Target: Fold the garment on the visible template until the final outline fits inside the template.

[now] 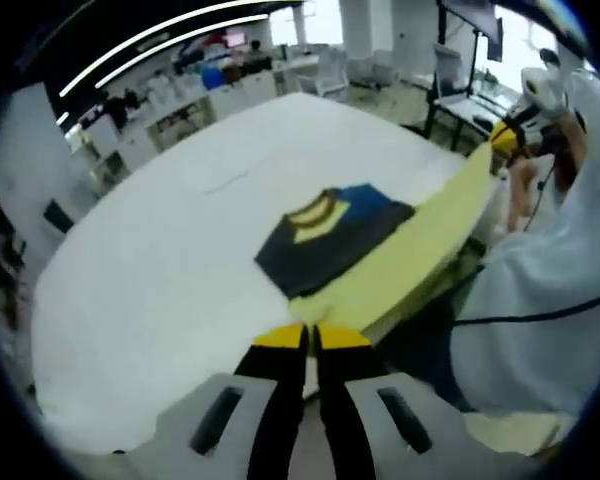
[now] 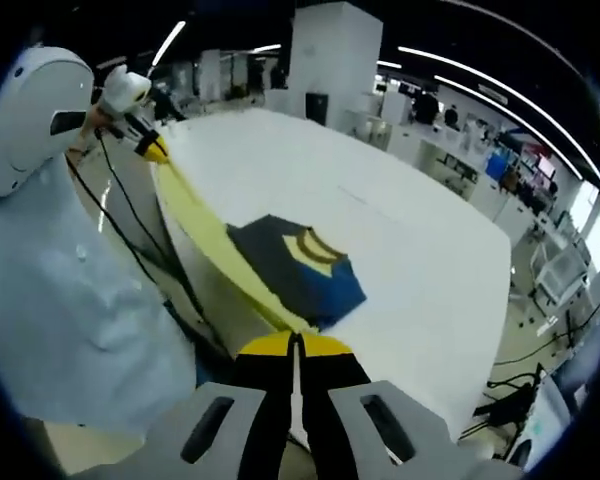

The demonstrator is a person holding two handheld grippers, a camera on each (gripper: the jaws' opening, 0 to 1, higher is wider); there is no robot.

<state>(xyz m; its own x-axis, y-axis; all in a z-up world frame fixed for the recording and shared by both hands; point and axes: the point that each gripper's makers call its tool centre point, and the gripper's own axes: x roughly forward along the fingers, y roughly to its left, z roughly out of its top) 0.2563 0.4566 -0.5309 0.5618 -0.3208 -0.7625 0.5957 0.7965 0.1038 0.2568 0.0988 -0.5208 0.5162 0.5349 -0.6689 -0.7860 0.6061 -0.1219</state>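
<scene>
The garment (image 1: 325,240) lies on the table (image 1: 180,260), close to its near edge. Part of it stretches along that edge, between the left gripper (image 1: 312,338) and right gripper (image 1: 507,137).

A broad white surface (image 1: 170,270) carries a folded dark garment (image 1: 325,245) with yellow collar stripes and a blue part at one side. The garment lies near the surface's edge, and a pale yellow fabric strip (image 1: 420,245) stretches along that edge beside it, one end touching the garment. The white cover shows a faint crease farther in
</scene>
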